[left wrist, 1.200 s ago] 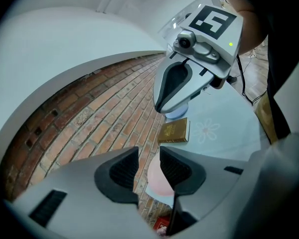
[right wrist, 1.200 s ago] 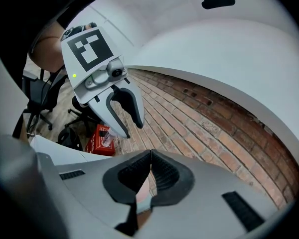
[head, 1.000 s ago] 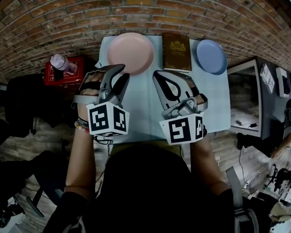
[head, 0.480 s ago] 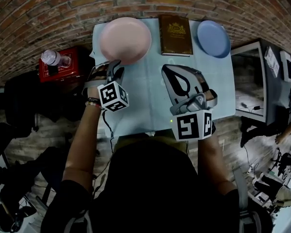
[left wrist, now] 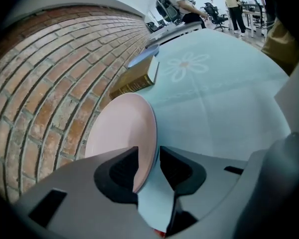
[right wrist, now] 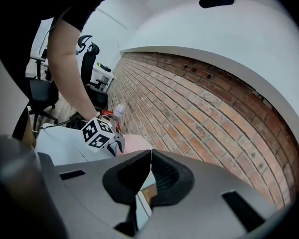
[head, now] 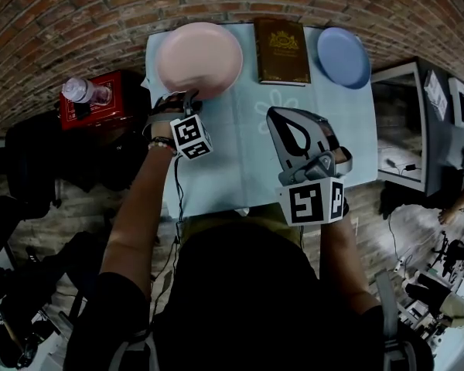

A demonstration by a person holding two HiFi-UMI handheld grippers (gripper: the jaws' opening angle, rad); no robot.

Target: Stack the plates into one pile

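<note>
A pink plate (head: 199, 59) lies at the back left of the pale blue table (head: 247, 153). A smaller blue plate (head: 343, 56) lies at the back right. My left gripper (head: 187, 99) is low at the pink plate's near rim. In the left gripper view that pink plate (left wrist: 122, 133) has its rim between the jaws of the left gripper (left wrist: 148, 157). The jaws stand open, with table showing beside the right pad. My right gripper (head: 283, 116) hovers over the table's middle right, shut and empty. In the right gripper view the tips of the right gripper (right wrist: 150, 153) meet.
A brown book (head: 281, 51) lies between the two plates. A red box (head: 97, 113) with a plastic bottle (head: 83, 91) on it stands left of the table. A brick wall runs behind. A grey desk (head: 402, 122) adjoins on the right.
My left gripper has dropped and gone forward to the pink plate's near rim. The right gripper has sunk a little and stays shut.
</note>
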